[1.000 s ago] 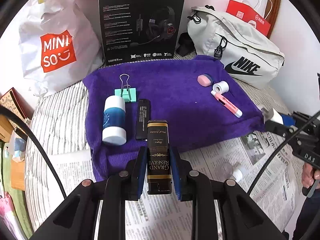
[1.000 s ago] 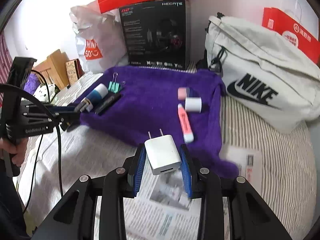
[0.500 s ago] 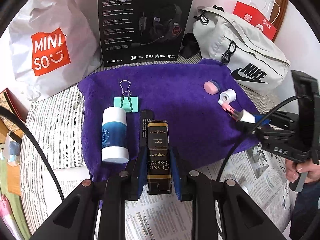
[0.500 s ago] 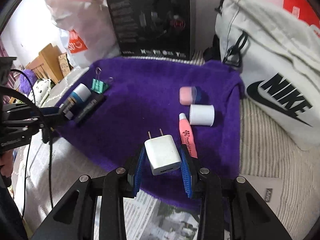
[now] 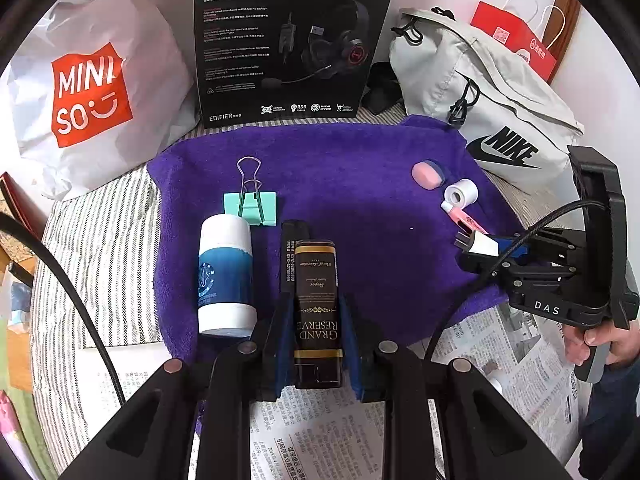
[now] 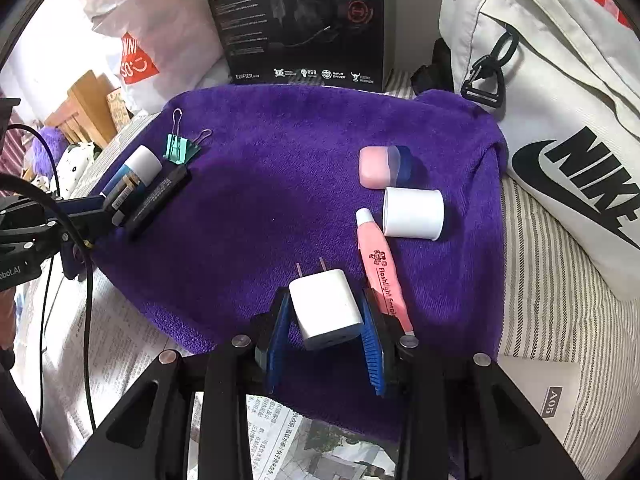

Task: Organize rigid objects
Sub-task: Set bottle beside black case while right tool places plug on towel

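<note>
Black hand-held gripper (image 5: 316, 344), blue pads (image 5: 283, 344)

Fuzzy purple towel (image 6: 280, 184); glossy, probably plastic charger (image 6: 326, 310).

Both tongs farther in over the purple towel (image 6: 260, 208), right tongs (image 6: 326, 320) beside the pink pen (image 6: 382, 272).
</note>
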The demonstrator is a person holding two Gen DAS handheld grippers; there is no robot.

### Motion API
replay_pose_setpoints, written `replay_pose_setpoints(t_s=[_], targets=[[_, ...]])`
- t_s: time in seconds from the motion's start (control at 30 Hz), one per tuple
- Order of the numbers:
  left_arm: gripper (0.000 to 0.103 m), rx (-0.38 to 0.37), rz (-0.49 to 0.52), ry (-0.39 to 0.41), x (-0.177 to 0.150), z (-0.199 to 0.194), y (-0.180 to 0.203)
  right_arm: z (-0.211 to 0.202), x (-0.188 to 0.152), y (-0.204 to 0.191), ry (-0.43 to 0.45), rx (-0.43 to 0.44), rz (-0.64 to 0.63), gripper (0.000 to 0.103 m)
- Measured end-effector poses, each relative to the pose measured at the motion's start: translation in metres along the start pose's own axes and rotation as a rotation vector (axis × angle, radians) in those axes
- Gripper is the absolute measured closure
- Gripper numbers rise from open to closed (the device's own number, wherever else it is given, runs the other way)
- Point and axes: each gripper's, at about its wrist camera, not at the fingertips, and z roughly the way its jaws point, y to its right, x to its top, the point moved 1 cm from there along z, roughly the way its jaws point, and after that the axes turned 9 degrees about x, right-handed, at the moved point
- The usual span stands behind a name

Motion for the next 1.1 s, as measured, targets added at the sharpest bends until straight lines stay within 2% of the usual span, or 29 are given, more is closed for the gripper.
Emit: replay_pose_setpoints(t_s=[0.43, 0.57, 0.67, 1.1], targets=[[0.08, -0.006, 0.008, -0.015, 0.001, 0.004, 0.002, -0.005, -0.002, 0.003, -0.029, 0.044, -0.001, 0.066], [0.08, -0.008, 0.01, -0.026, 0.002, 0.011, 0.004, -0.012, -0.006, 0.005, -0.014, 0.044, 0.01, 0.065], [0.08, -0.011, 0.005, -0.034, 0.003, 0.017, 0.005, -0.019, -0.008, 0.004, 0.004, 0.036, 0.011, 0.062], [0.082, -0.021, 0.02, -0.052, 0.02, 0.038, 0.015, -0.039, -0.016, 0.006, 0.056, 0.03, 0.027, 0.062]])
